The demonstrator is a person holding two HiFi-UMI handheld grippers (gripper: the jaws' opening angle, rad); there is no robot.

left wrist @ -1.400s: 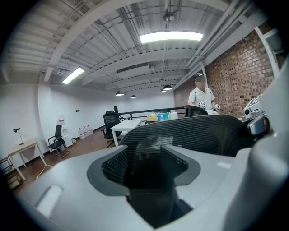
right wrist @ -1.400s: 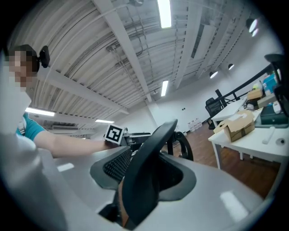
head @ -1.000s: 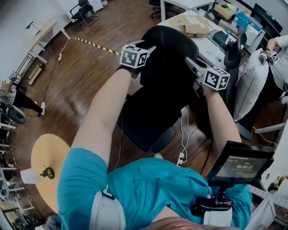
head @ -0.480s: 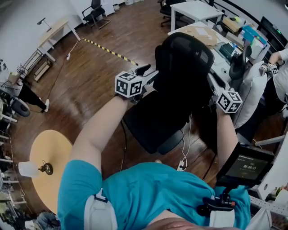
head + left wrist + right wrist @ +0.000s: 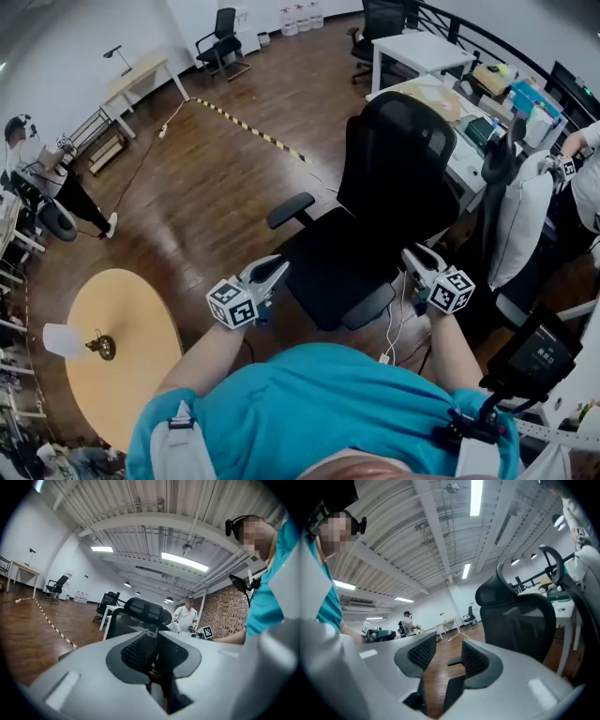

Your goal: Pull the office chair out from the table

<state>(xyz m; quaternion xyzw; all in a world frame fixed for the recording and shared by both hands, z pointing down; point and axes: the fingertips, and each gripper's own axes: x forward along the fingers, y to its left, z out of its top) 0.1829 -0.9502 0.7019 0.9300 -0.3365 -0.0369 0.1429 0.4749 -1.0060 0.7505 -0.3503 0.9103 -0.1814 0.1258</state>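
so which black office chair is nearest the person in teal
The big mesh-back chair directly in front of them; the chairs by the back wall stand far off.

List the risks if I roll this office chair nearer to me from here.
1. A white cable and what looks like a power strip lie on the floor just by the front of the office chair. Its base may snag or drag them.
2. The round yellow table with a small lamp sits close on the person's left. Stepping back with the chair might bump it.
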